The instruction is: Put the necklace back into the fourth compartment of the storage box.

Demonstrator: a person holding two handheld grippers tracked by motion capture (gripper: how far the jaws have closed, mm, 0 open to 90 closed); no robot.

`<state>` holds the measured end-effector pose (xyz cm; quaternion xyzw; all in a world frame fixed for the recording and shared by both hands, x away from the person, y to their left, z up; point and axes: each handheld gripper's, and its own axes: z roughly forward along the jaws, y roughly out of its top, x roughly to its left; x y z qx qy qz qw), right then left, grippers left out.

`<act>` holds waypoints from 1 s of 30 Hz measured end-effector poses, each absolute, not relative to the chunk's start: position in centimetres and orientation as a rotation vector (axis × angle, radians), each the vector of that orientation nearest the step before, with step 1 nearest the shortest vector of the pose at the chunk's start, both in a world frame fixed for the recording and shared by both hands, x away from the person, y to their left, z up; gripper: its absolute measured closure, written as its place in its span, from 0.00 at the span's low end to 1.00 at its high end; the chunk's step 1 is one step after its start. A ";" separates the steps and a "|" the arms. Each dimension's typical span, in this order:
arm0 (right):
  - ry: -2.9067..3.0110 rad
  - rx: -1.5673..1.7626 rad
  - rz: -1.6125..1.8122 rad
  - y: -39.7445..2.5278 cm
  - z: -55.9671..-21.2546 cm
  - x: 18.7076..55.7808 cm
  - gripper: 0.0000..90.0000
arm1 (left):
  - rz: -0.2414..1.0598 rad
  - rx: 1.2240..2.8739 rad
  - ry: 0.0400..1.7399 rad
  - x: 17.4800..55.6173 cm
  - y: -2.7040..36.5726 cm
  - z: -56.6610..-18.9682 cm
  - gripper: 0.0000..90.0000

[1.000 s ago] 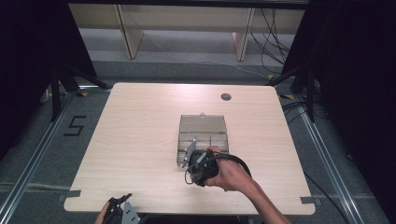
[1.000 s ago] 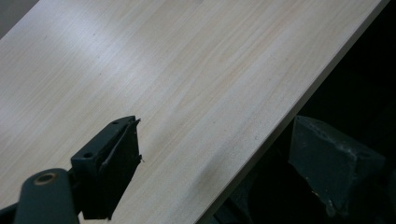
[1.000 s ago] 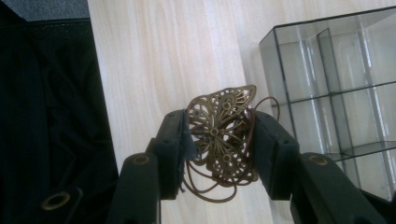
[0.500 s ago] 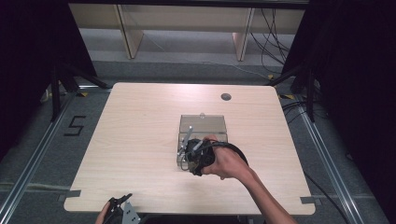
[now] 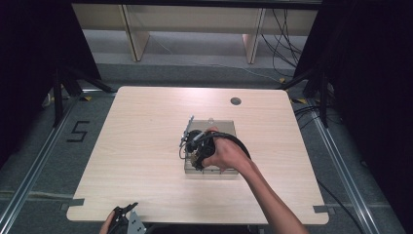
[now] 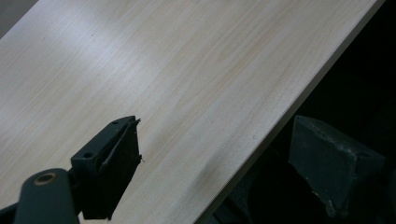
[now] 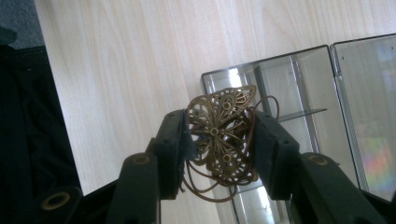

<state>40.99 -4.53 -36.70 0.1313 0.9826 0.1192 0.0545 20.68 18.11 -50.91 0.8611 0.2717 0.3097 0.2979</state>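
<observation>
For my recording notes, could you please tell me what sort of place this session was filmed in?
Probably a lab or recording studio: a plain wooden table stands between black curtains, a "5" is taped on the floor, loose cables trail behind, and metal rails run alongside the table.

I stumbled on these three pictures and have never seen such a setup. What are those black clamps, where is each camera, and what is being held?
There is no robot here: a person holds a handheld two-jaw gripper in each hand. The high view looks down on a wooden table. The other two cameras ride on the grippers and look along their black jaws.

The right gripper is shut on a brass filigree butterfly pendant with a thin brown cord, above a clear plastic compartment box lying open on the table. In the high view it hovers over that box.

The left gripper waits open and empty at the table's near edge.
</observation>
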 end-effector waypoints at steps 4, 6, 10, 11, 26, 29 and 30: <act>2.983 0.438 0.346 -4.2 -37.0 41.9 0.65 | 0.837 2.309 0.714 20.8 18.2 -50.8 0.17; 2.989 0.444 0.350 -4.0 -37.2 42.3 0.65 | 0.830 2.300 0.719 20.7 18.1 -50.9 0.17; 2.994 0.464 0.352 -3.7 -37.9 43.0 0.65 | 0.834 2.305 0.716 20.8 18.1 -50.9 0.17; 2.994 0.464 0.352 -3.7 -37.9 43.0 0.65 | 0.836 2.306 0.717 20.7 18.1 -50.9 0.17; 3.018 0.501 0.300 -2.8 -40.8 45.0 0.65 | 0.823 2.283 0.738 20.7 18.1 -50.9 0.17; 3.017 0.490 0.305 -2.7 -41.3 45.3 0.65 | 0.838 2.307 0.723 20.7 18.2 -50.8 0.17; 3.019 0.499 0.305 -2.7 -41.5 45.4 0.65 | 0.830 2.299 0.717 20.7 18.1 -50.9 0.17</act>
